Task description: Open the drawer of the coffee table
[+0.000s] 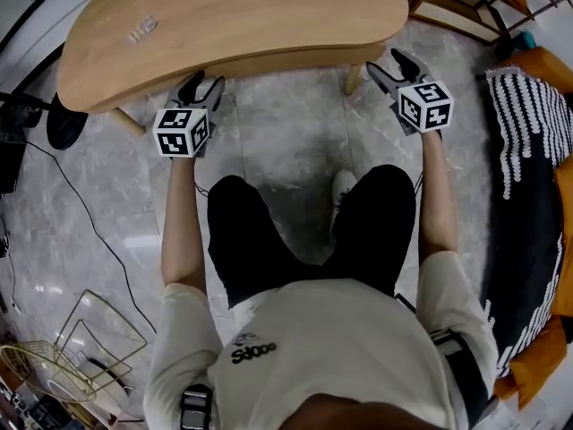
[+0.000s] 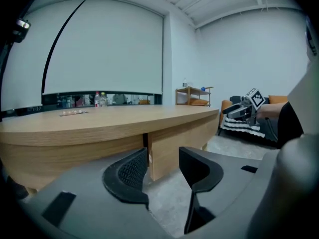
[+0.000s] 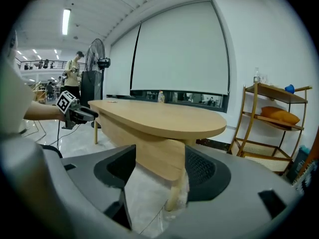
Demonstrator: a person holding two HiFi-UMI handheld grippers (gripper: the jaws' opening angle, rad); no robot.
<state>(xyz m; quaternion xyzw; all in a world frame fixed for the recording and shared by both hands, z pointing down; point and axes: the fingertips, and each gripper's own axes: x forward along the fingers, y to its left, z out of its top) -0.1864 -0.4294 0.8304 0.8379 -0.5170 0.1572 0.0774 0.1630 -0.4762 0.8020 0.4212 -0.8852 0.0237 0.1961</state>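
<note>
Head view, steeply downward: grey marbled floor (image 1: 295, 133) across the whole scene. At the far side, a long rounded wooden coffee table (image 1: 233, 25), reaching from the far left almost to the right. Under its top, a wooden apron broken by a dark vertical seam (image 2: 145, 142), plain in the left gripper view; drawer front not distinguishable with certainty beyond that seam. On the near side, a person in a pale shirt (image 1: 331, 348) and black shorts, both forearms stretched toward the table. At the right, a black-and-white patterned textile (image 1: 524, 150) over orange upholstery. Far right beyond the table, a wooden shelf (image 3: 271, 123); at the left, a standing fan (image 3: 95, 59).

Left gripper (image 1: 204, 83) just short of the table's near edge, left of its middle, jaws spread wide, nothing gripped, only apron and floor in the gap. Right gripper (image 1: 389, 64) near the table's right end, beside a leg (image 1: 353, 81), jaws likewise wide apart and empty, touching nothing. Small pale item (image 1: 141, 30) lying on the tabletop, far left.
</note>
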